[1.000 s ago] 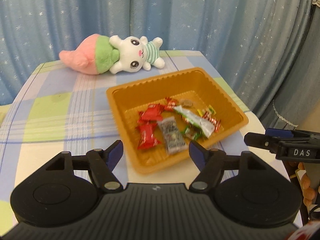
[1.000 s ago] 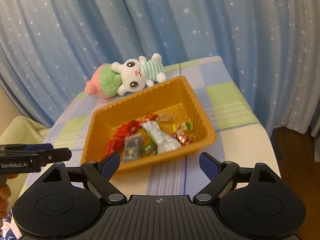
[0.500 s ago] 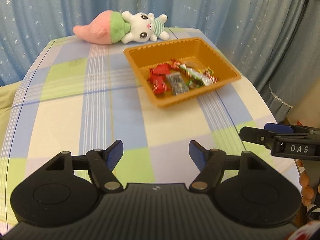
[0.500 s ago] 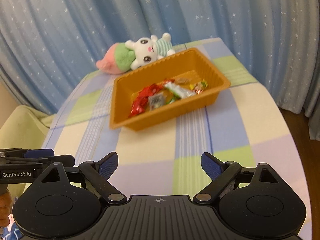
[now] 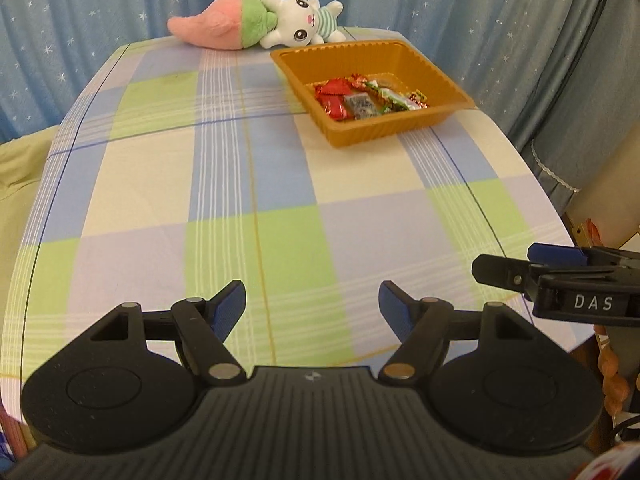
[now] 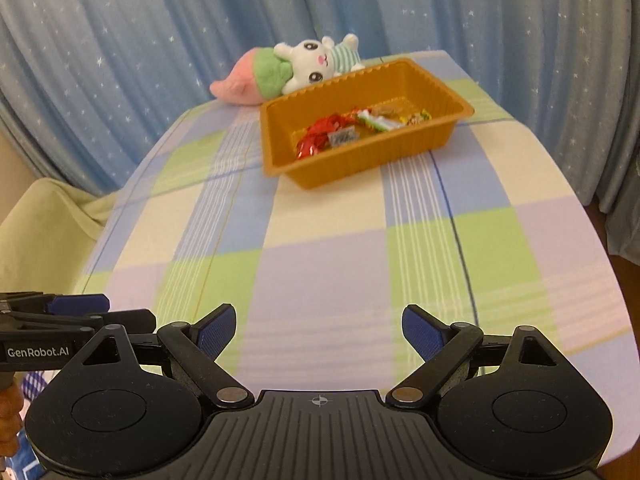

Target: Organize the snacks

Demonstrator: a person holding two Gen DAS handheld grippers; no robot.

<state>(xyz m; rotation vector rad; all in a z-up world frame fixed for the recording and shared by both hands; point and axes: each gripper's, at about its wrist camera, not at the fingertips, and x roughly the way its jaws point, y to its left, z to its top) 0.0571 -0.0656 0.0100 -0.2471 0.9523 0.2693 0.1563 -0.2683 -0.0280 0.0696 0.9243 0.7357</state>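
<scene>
Crinkly foil snacks [image 5: 362, 98] fill a ribbed orange tray [image 5: 436, 76]; both grippers' jaws gape empty.

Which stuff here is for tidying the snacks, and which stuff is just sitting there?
For the job:
- orange tray
- wrapped snacks inside it
- left gripper, open
- right gripper, open

Just sitting there:
- plush bunny, lying behind the tray
- checked tablecloth
- starry blue curtain

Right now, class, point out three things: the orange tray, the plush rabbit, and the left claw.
orange tray [image 5: 362, 134]: left wrist view, on its near outer wall.
plush rabbit [image 6: 310, 66]: right wrist view, on its white face.
left claw [image 5: 312, 300]: left wrist view, midway between its two blue fingertips, which stand apart.
</scene>
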